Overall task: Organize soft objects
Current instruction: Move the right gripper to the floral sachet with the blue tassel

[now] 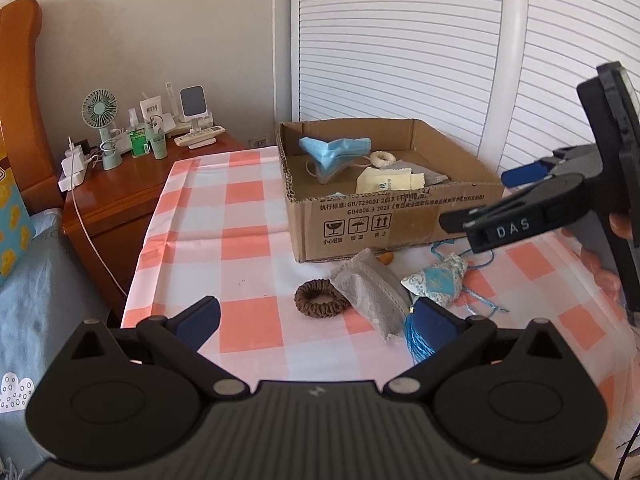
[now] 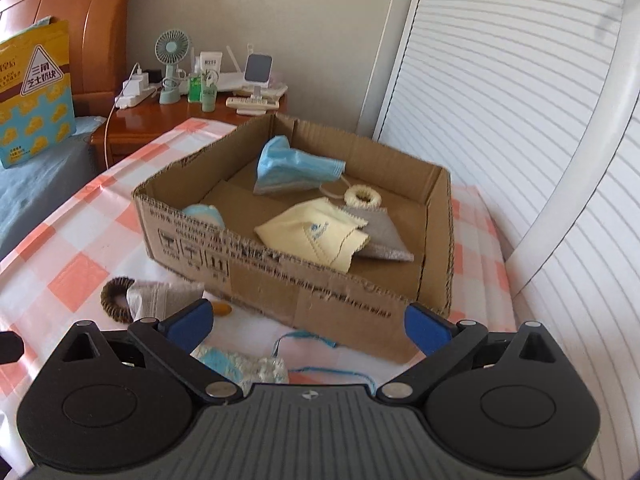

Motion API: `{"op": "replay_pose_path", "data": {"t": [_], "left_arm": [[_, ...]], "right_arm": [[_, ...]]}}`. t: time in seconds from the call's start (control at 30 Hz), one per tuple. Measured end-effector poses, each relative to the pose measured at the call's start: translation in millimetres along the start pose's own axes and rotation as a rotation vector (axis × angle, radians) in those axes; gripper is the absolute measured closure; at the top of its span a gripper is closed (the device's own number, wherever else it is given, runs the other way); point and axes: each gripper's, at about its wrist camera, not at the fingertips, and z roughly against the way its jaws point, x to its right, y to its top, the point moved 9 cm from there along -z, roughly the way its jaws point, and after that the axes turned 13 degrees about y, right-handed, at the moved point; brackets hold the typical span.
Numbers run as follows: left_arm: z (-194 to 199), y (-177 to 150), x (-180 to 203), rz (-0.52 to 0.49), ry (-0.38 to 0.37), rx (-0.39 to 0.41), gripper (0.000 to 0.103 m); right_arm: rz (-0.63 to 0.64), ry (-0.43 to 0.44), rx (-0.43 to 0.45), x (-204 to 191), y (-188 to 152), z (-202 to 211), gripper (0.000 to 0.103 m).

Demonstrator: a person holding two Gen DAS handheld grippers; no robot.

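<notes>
A shallow brown cardboard box (image 2: 304,292) sits on a pink-and-white checked worktop (image 1: 240,224), holding a crumpled blue face mask (image 2: 294,170) and a pale yellow cloth (image 2: 316,232). In front lie a brown braided hair tie (image 1: 321,301), a grey pouch (image 1: 370,292) and a blue patterned sachet (image 1: 438,280) (tasselled). Both the left tongs (image 1: 320,320) and right tongs (image 2: 308,324) are spread wide, grasping nothing.

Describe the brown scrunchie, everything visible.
The brown scrunchie is a ruffled fabric ring with an open centre, lying flat on the checked tablecloth in front of the cardboard box, not in it. On one side it meets a grey pouch, which seems to overlap its edge. No gripper touches it. In the right wrist view the pouch hides part of the ring.
</notes>
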Motion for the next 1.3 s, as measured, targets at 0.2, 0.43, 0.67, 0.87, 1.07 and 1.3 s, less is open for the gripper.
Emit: {"op": "replay_pose_path", "data": {"t": [0.2,0.43,0.67,0.87,1.07,1.3], "left_arm": [[3.1,-6.4,3.2,-0.006,-0.015,-0.005,0.001],[7.3,-12.9,2.2,-0.006,-0.013,-0.014,0.001],[3.4,-15.2,3.5,-0.01,-0.014,-0.025,0.001],[1.4,-15.6,11.8,-0.033,-0.021,-0.03,0.001],[-3.8,-17.2,18.5,-0.055,-0.02,-0.045,0.001],[-8.8,-19.4,26.3,-0.076,-0.022,-0.059,0.001]], "right_arm": [[-0.139,0.017,-0.054,0.2,-11.2,-28.1,0.0],[-0.209,-0.024,-0.114,0.4,-27.6,-54.9,0.0],[-0.162,-0.045,-0.178,4.6,-56.1,-42.4,0.0],[-0.193,-0.008,-0.188,14.7,-76.0,-25.3,0.0],[-0.197,-0.002,-0.135,21.0,-92.5,-9.9,0.0],[-0.18,0.004,-0.114,22.6,-105.0,3.8,0.0]]}}
